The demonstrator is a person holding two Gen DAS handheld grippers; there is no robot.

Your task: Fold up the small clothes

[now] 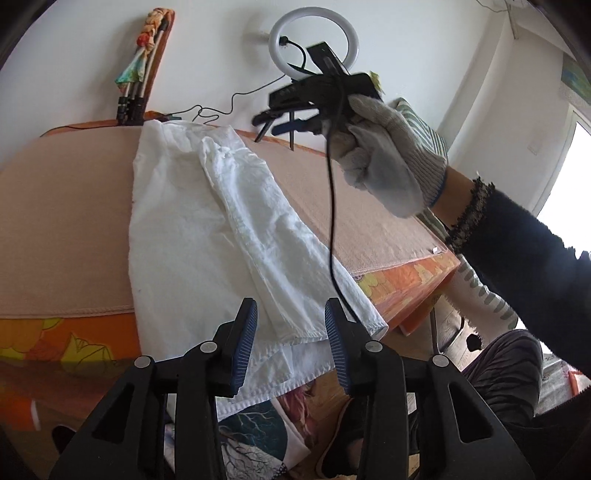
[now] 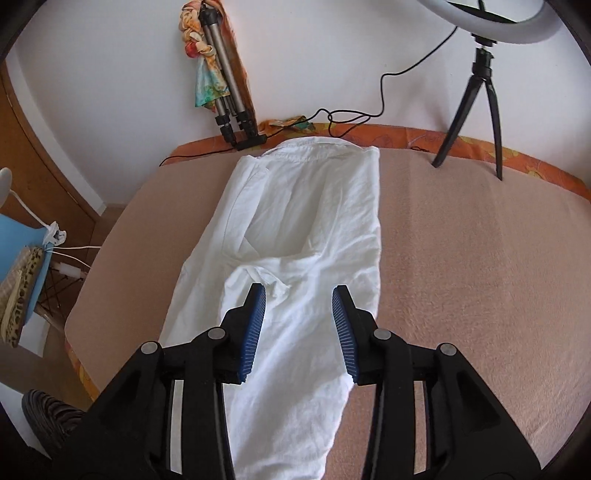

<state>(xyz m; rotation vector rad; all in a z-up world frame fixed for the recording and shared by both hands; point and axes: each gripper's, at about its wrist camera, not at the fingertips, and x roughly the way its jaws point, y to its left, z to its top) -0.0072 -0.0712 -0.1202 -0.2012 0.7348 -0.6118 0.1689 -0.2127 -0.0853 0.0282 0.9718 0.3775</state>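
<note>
One lengthwise fold looks done, as I judge it: the white garment [image 2: 295, 236] lies as a long narrow strip on the beige blanket [image 2: 461, 277], its sides turned in over the middle, its collar end towards the wall. The near end of the strip spills over the blanket's front edge and hangs down there.

My left gripper [image 1: 291, 332] hovers at that hanging end with its jaws parted. The cloth shows between the blue pads but neither pad presses on it, so I hold nothing on that side. My right gripper [image 2: 299, 325] is above the middle of the strip, also parted and empty, the fabric lying slack below it. From the left view I can see my gloved right hand [image 1: 388, 155] lifted well clear of the garment, its cable [image 1: 332, 221] dangling across the strip.

What is left, I reckon, is the crosswise work: the strip is still full length, with rumpled folds along the side nearer my right hand. I would expect to bring the hanging end up towards the collar, perhaps twice, and to flatten those creases.

A ring light [image 2: 491, 22] on its small tripod [image 2: 480, 103] stands beyond the garment, near the blanket's far corner.
</note>
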